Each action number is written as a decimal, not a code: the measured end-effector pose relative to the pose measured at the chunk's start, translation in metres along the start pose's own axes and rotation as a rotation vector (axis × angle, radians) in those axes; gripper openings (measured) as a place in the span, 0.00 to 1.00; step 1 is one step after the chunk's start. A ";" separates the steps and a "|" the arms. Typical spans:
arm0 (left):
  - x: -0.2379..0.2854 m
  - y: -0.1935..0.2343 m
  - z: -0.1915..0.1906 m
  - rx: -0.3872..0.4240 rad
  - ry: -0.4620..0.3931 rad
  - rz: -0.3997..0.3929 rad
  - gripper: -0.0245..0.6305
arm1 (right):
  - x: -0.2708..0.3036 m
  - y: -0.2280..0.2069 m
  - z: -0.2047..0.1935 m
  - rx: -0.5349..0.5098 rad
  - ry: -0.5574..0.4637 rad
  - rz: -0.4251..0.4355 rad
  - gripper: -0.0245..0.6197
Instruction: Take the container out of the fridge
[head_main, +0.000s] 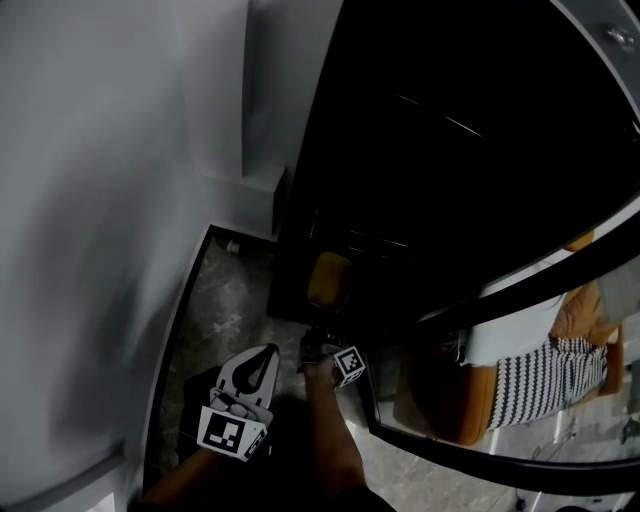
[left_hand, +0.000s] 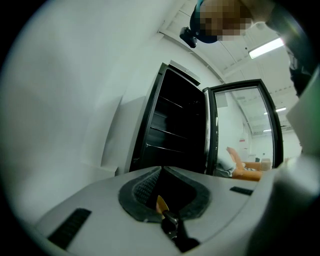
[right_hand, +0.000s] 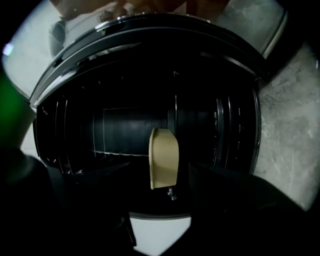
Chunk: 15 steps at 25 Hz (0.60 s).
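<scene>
A yellow-tan container (head_main: 328, 280) sits low inside the dark open fridge (head_main: 440, 150). In the right gripper view, which is rolled on its side, the container (right_hand: 164, 157) stands just ahead, between my right gripper's (right_hand: 156, 186) dark jaws. Those jaws are spread wide and do not touch it. From the head view my right gripper (head_main: 316, 346) is at the fridge's lower opening, just short of the container. My left gripper (head_main: 262, 362) hangs back to the left, white, its tips together with nothing in them. In its own view my left gripper (left_hand: 161, 169) points at the fridge (left_hand: 175, 130).
The fridge's glass door (head_main: 520, 400) stands open to the right, with an orange sofa and a striped cushion seen in it. A white wall (head_main: 100, 200) runs along the left. Grey stone floor (head_main: 225, 310) lies below. Wire shelves (left_hand: 170, 135) cross the fridge's interior.
</scene>
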<state>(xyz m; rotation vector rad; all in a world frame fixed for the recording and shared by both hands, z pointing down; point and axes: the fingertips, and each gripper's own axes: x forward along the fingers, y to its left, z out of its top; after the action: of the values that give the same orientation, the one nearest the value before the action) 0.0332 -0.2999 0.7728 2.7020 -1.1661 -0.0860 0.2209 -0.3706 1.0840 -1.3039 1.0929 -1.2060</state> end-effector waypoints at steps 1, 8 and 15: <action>0.000 0.001 -0.001 -0.001 0.002 0.003 0.05 | 0.002 -0.003 0.002 0.006 -0.004 0.001 0.49; 0.002 0.006 -0.004 0.003 0.016 0.015 0.05 | 0.012 0.002 0.004 0.033 -0.015 0.013 0.49; 0.004 0.007 -0.007 0.002 0.033 0.015 0.05 | 0.019 -0.003 0.006 0.043 -0.028 0.015 0.49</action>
<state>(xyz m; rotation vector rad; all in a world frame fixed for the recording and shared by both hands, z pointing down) 0.0315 -0.3068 0.7808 2.6854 -1.1776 -0.0376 0.2287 -0.3881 1.0881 -1.2742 1.0497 -1.1913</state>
